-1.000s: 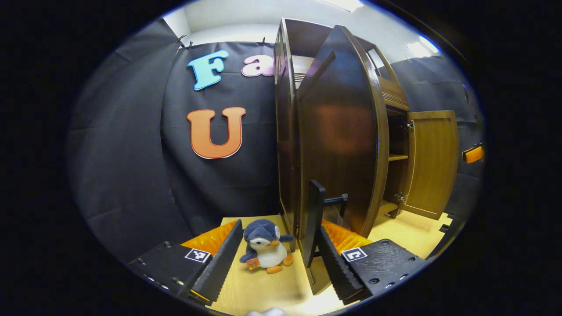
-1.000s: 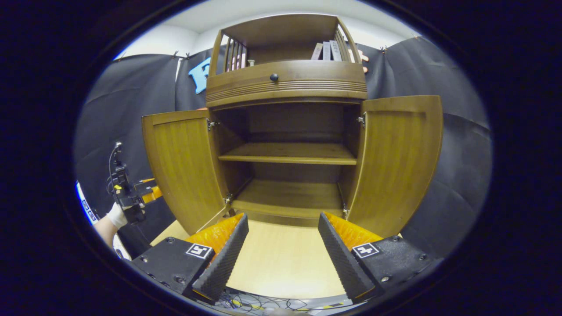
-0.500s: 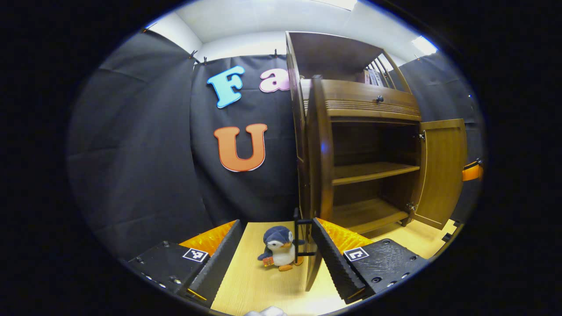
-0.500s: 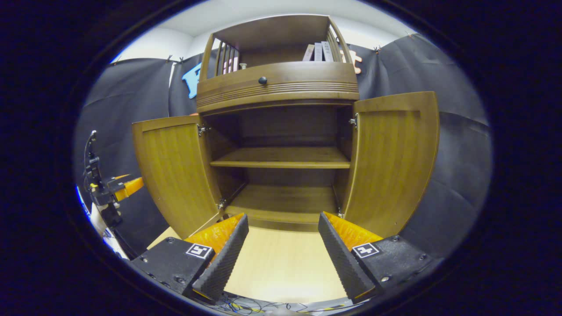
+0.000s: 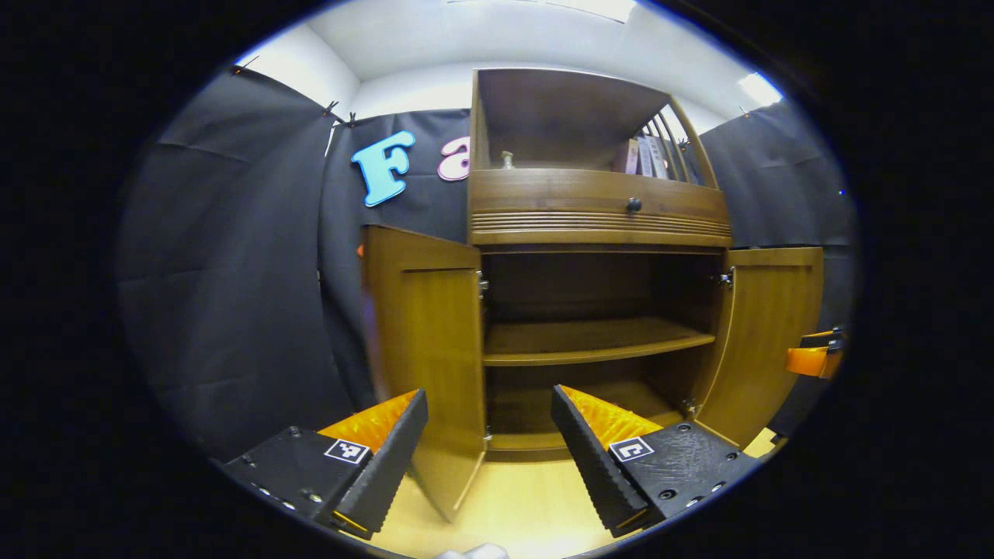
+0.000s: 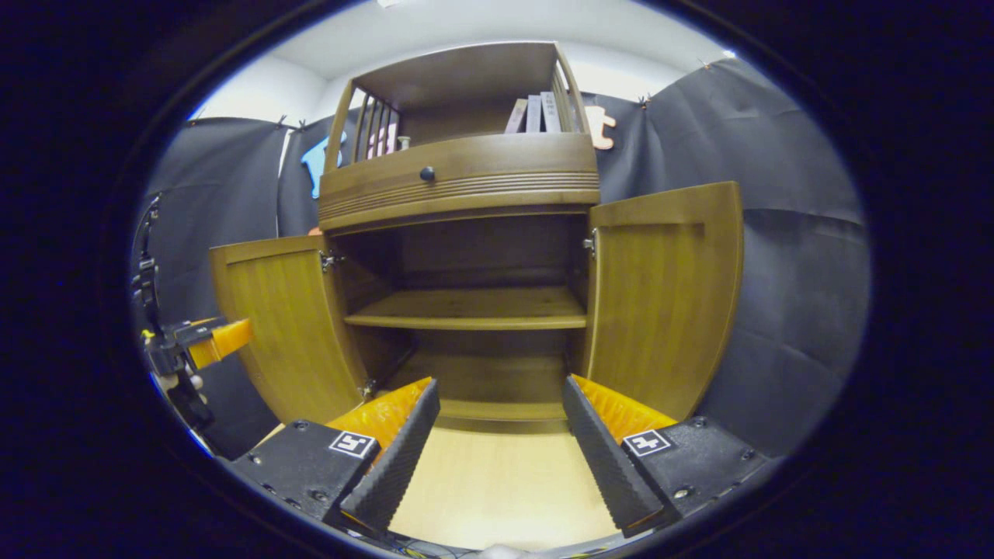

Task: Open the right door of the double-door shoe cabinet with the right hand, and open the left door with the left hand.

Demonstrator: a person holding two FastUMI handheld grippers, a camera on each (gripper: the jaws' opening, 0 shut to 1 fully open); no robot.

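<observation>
Standing open on a pale wooden floor, the shoe cabinet (image 6: 474,256) has its left door (image 6: 279,318) swung outward, bare shelves between, and its right door (image 6: 664,287) likewise. Left gripper (image 5: 489,458) and right gripper (image 6: 501,450) hold nothing, fingers apart.

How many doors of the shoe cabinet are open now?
2. The left door stands swung out at the cabinet's left side; the right door stands swung out at its right side.

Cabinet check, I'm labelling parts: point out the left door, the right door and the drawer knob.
left door (image 6: 283,326): right gripper view, middle of its inner panel.
right door (image 6: 660,303): right gripper view, middle of its inner panel.
drawer knob (image 6: 426,173): right gripper view, its round head.
</observation>
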